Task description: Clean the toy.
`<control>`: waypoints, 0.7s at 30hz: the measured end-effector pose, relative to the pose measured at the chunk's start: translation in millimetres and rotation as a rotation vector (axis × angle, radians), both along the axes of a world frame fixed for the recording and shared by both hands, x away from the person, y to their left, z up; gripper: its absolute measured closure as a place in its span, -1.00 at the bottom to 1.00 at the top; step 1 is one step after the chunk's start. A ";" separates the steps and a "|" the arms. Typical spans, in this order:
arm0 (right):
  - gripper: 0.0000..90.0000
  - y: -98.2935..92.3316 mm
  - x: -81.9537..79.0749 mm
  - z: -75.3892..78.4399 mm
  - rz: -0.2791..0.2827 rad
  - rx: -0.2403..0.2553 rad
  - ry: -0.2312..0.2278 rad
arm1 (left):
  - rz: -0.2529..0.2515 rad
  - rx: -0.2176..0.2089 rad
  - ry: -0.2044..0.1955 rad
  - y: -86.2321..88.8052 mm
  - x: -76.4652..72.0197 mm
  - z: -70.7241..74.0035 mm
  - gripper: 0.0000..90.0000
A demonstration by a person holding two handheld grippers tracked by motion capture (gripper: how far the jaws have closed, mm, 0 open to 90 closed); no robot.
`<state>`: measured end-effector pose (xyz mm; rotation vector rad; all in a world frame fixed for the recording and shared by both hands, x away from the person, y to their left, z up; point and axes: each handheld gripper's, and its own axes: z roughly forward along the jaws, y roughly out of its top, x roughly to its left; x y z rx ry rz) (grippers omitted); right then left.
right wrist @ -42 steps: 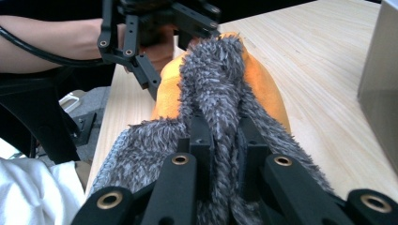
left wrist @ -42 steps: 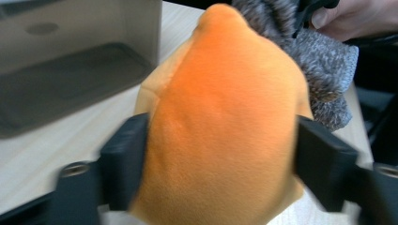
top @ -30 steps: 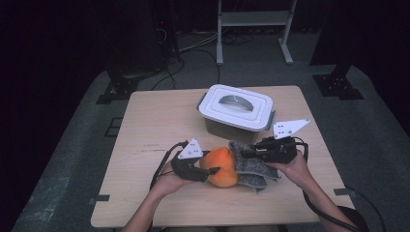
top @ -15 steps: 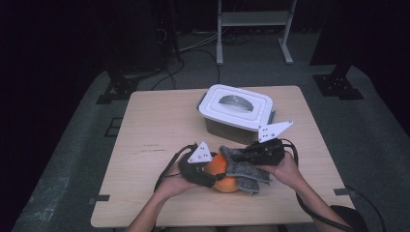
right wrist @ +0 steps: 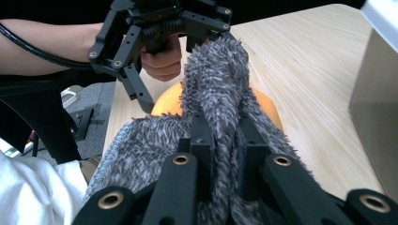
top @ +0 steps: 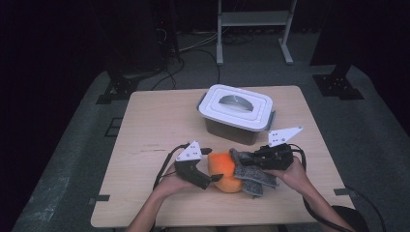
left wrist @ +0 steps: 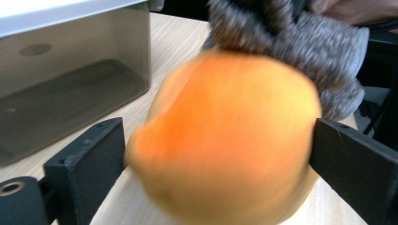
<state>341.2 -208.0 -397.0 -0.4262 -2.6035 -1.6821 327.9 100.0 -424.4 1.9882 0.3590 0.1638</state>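
Low over the worktop (top: 145, 125), the left tongs (top: 207, 166) had just been opening, jaws spread around the orange ball (left wrist: 225, 140); the right tongs (right wrist: 220, 136) stayed clenched on the grey fuzzy sock (right wrist: 216, 89) over it.

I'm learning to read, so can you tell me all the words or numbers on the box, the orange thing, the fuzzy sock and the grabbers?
No words or numbers can be read anywhere.
White-lidded box: plain lid, no label showing.
Orange ball-like thing: plain and blurred.
Fuzzy grey sock: no tag showing.
Left gripper and right gripper: black, no lettering visible.
Table: a faint line of small marks at, too small to read.
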 end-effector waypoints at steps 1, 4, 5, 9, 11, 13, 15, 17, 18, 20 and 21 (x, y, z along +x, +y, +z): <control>0.77 -1.9 0.2 -0.7 -0.002 0.004 0.005 | -0.008 -0.014 0.019 -0.6 1.0 -3.2 -0.92; 0.77 -3.2 -0.4 -2.1 0.008 0.010 0.007 | -0.031 -0.040 0.070 -5.9 4.0 -10.3 -0.91; 0.77 -3.1 -0.6 -1.9 0.009 0.007 0.005 | -0.035 -0.050 0.082 -7.6 5.2 -11.9 -0.91; 0.77 -4.2 0.2 -0.3 -0.006 0.008 -0.001 | -0.001 -0.048 0.058 -7.1 2.1 -4.1 -0.41; 0.77 -6.8 2.3 3.7 -0.014 0.012 0.001 | 0.008 -0.008 0.031 -8.5 -0.5 2.5 -0.24; 0.77 -8.2 3.1 10.1 -0.015 0.018 -0.005 | 0.026 0.041 -0.011 -7.9 -2.6 11.3 -0.21; 0.77 -10.2 3.0 18.4 -0.020 0.032 -0.023 | 0.049 0.072 -0.034 -4.2 -2.6 16.6 -0.21; 0.77 -13.9 3.2 26.9 -0.027 0.065 -0.029 | 0.065 0.083 -0.043 2.4 -2.5 20.5 -0.21; 0.77 -15.1 3.3 30.4 -0.029 0.073 -0.037 | 0.068 0.096 -0.046 4.8 -2.9 22.1 -0.21; 0.77 -15.4 3.8 35.4 -0.025 0.094 -0.034 | 0.074 0.141 -0.068 6.1 -4.8 24.3 -0.21; 0.77 -13.1 3.7 39.2 -0.022 0.094 -0.049 | 0.074 0.129 -0.059 6.2 -5.8 24.8 -0.22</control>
